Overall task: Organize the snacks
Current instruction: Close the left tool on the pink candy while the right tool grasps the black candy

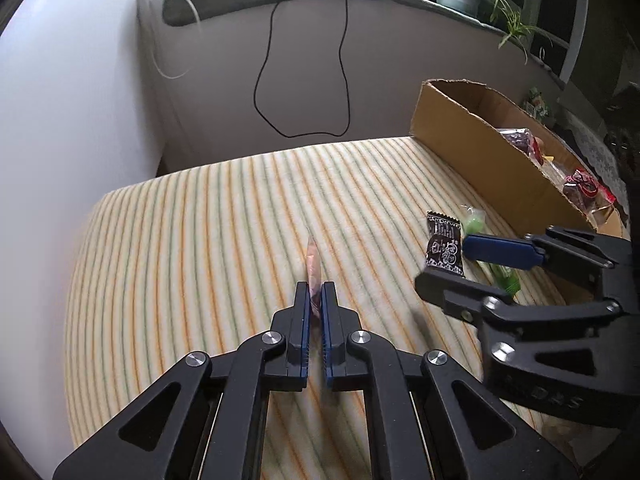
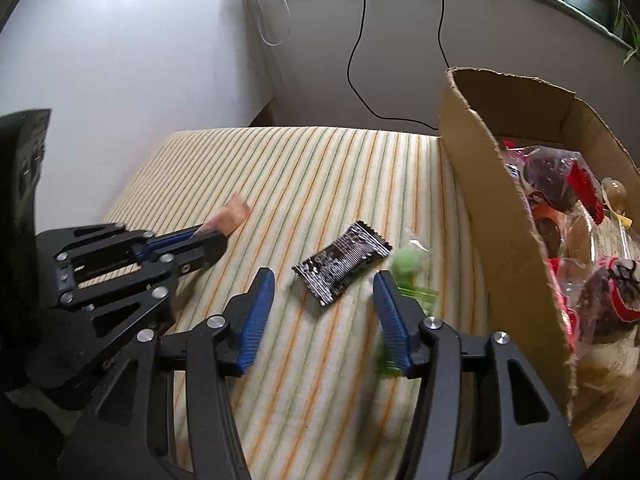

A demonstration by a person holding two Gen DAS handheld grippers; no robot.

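Pinkish thin packet (image 1: 312, 268), frame centre, is pinched in the closed left gripper (image 1: 316, 300); carry it level to the cardboard box (image 1: 472, 140) upper right. Right gripper (image 2: 324, 312) gapes, holding nothing, before the black packet (image 2: 342, 262).

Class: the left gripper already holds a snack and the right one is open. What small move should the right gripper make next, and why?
Probably ease the right gripper forward and down around the black packet: its jaws stand open, the packet lies loose on the striped cloth just ahead, outside the cardboard box.
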